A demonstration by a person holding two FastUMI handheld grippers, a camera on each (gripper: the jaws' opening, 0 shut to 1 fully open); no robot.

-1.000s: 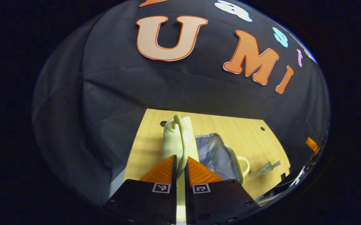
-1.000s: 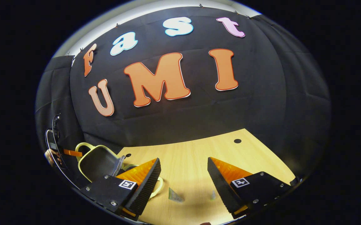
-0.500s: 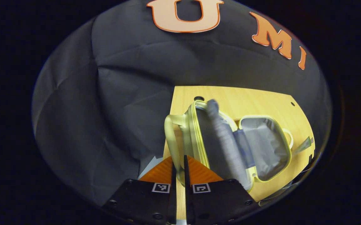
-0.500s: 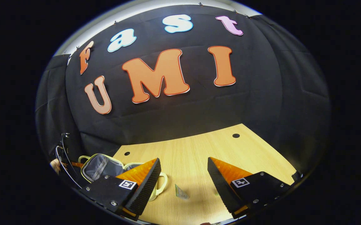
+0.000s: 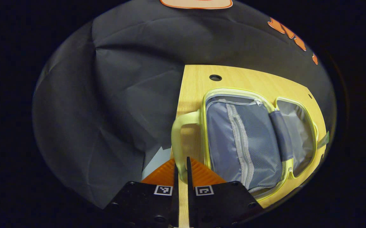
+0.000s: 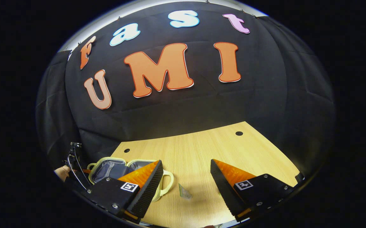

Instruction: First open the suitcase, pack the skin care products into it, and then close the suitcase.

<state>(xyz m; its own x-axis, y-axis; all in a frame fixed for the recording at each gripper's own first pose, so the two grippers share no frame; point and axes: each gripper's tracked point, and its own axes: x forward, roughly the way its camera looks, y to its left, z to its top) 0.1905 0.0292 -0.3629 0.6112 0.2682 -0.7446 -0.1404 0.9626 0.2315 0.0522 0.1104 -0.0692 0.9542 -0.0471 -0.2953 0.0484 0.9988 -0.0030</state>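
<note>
1. Now the suitcase (image 5: 249,139) lies fully open and flat on the wooden table (image 5: 198,76), near its left edge, both halves facing up.
2. Its shell and zip edging are pale yellow-green; the lining is grey-blue fabric.
3. One half carries a mesh zip pocket (image 5: 246,139); a fabric strap (image 5: 281,133) bridges the hinge to the other half.
4. Two carry handles are counted: one handle (image 5: 183,139) on the near half, one on the far half, seen in the right gripper view.
5. The left gripper (image 5: 181,167) has both fingers pinched on that near handle.
6. The right gripper (image 6: 186,177) hangs over bare table, fingers spread wide with nothing between them.
7. One skin care tube (image 6: 185,192) lies on the table just beside the case.
</note>
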